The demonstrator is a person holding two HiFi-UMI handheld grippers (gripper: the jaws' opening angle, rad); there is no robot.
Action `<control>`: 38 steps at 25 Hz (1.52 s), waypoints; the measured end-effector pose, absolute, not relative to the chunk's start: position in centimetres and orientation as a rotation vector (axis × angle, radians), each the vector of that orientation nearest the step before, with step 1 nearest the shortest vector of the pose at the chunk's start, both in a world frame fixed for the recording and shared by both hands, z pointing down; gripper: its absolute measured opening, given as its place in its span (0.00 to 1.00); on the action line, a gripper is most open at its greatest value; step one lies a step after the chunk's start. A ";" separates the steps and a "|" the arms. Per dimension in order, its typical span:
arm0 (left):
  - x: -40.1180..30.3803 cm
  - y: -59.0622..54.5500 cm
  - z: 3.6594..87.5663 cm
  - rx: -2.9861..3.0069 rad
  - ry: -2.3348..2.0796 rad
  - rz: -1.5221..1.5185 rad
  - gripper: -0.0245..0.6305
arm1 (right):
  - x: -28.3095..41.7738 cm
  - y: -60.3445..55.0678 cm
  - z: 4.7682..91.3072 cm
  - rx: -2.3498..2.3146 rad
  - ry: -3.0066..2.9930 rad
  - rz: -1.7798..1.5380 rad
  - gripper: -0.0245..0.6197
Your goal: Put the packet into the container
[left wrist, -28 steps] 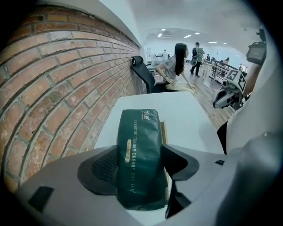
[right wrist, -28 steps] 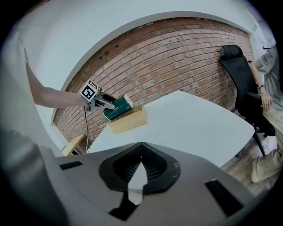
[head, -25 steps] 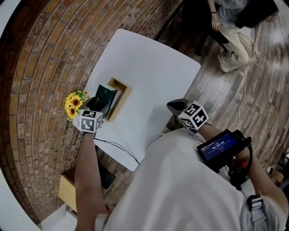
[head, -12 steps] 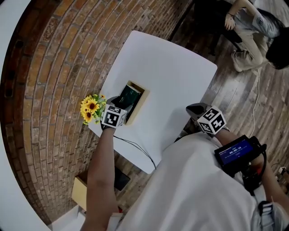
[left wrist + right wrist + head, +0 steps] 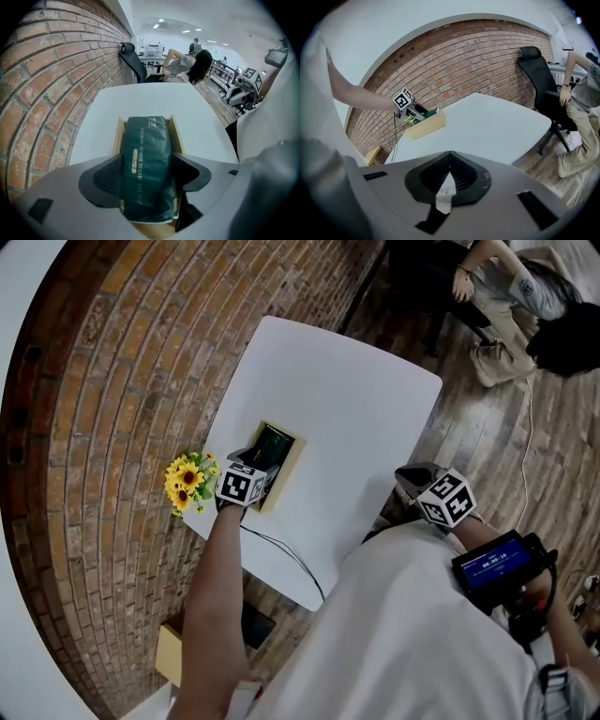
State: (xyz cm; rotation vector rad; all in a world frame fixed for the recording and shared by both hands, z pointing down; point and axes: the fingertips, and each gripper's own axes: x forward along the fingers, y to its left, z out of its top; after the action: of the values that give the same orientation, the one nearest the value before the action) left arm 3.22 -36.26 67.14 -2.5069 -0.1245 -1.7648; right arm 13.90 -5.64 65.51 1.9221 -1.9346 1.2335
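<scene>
A dark green packet (image 5: 146, 164) lies lengthwise in a shallow wooden container (image 5: 176, 133) on the white table (image 5: 347, 399). My left gripper (image 5: 147, 180) is shut on the packet's near end, its dark pads pressing both sides. In the head view the packet (image 5: 272, 444) shows inside the container (image 5: 291, 463), with the left gripper (image 5: 258, 463) at its near end. My right gripper (image 5: 408, 476) hovers off the table's right edge, shut with nothing in it. Its jaws meet at the tip in the right gripper view (image 5: 450, 157), which shows the container (image 5: 426, 125) far off.
A bunch of sunflowers (image 5: 187, 482) sits at the table's left edge by the brick wall (image 5: 103, 381). A thin cable (image 5: 281, 554) crosses the near table corner. A person sits beyond the table (image 5: 511, 296), by a black office chair (image 5: 539, 79). A cardboard box (image 5: 172, 654) lies on the floor.
The left gripper has lowered the packet from a tilted, raised pose down into the container. The right gripper has stayed beside the table edge.
</scene>
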 end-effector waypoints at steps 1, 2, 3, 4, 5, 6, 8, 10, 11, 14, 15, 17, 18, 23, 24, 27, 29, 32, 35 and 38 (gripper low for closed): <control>3.2 -36.2 67.4 -2.512 -0.130 -1.768 0.54 | 14.0 -5.5 65.6 1.927 -1.932 1.233 0.05; 3.1 -36.2 67.5 -2.519 -0.138 -1.765 0.54 | 14.0 -5.4 65.6 1.931 -1.929 1.232 0.05; 3.0 -36.3 67.5 -2.526 -0.144 -1.760 0.54 | 13.9 -5.4 65.6 1.934 -1.927 1.234 0.05; 3.0 -36.4 67.4 -2.531 -0.146 -1.754 0.54 | 13.9 -5.3 65.7 1.935 -1.924 1.238 0.05; 2.9 -36.5 67.3 -2.534 -0.144 -1.749 0.54 | 13.8 -5.2 65.8 1.935 -1.922 1.242 0.05; 2.9 -36.6 67.1 -2.536 -0.138 -1.743 0.54 | 13.8 -5.1 65.9 1.934 -1.921 1.245 0.05; 3.0 -36.8 66.6 -2.544 -0.118 -1.723 0.54 | 13.9 -5.0 65.9 1.934 -1.921 1.249 0.05; 2.9 -36.7 65.8 -2.566 -0.089 -1.693 0.54 | 14.0 -4.8 65.8 1.934 -1.922 1.249 0.05; 2.9 -36.6 65.6 -2.589 -0.069 -1.678 0.54 | 14.0 -4.8 65.7 1.932 -1.922 1.247 0.05; 2.3 -37.2 64.6 -2.685 0.048 -1.622 0.54 | 14.1 -5.6 65.5 1.910 -1.947 1.225 0.05; 1.9 -37.7 64.2 -2.715 0.105 -1.596 0.54 | 13.9 -6.1 65.4 1.898 -1.964 1.214 0.05; 1.2 -38.2 63.1 -2.767 0.210 -1.532 0.54 | 13.5 -6.9 65.3 1.876 -1.996 1.194 0.05; 1.0 -38.2 62.5 -2.790 0.253 -1.496 0.54 | 13.4 -7.1 65.2 1.865 -2.008 1.186 0.05; -1.2 -36.8 59.6 -2.837 0.437 -1.316 0.54 | 12.2 -8.0 64.6 1.771 -2.067 1.148 0.05; -1.8 -36.4 59.1 -2.846 0.476 -1.286 0.54 | 12.0 -8.2 64.4 1.747 -2.082 1.138 0.05; -3.0 -34.7 57.8 -2.884 0.567 -1.197 0.49 | 11.5 -9.0 63.9 1.694 -2.121 1.100 0.05; -3.6 -33.5 57.2 -2.908 0.595 -1.148 0.46 | 11.2 -9.8 63.4 1.668 -2.145 1.076 0.05; -5.2 -31.8 56.3 -2.930 0.619 -1.110 0.40 | 10.1 -11.0 62.8 1.627 -2.188 1.031 0.05; -6.5 -30.6 55.1 -2.967 0.691 -1.038 0.32 | 9.9 -12.7 61.9 1.597 -2.244 0.953 0.05; -7.7 -29.3 54.5 -3.011 0.787 -0.962 0.23 | 9.6 -14.3 61.2 1.581 -2.286 0.908 0.05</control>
State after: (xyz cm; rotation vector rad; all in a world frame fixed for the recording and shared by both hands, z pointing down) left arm -7.71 -29.34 54.48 -3.0108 0.7873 -0.9623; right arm 9.56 -14.28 61.15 1.5805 -2.2855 0.9082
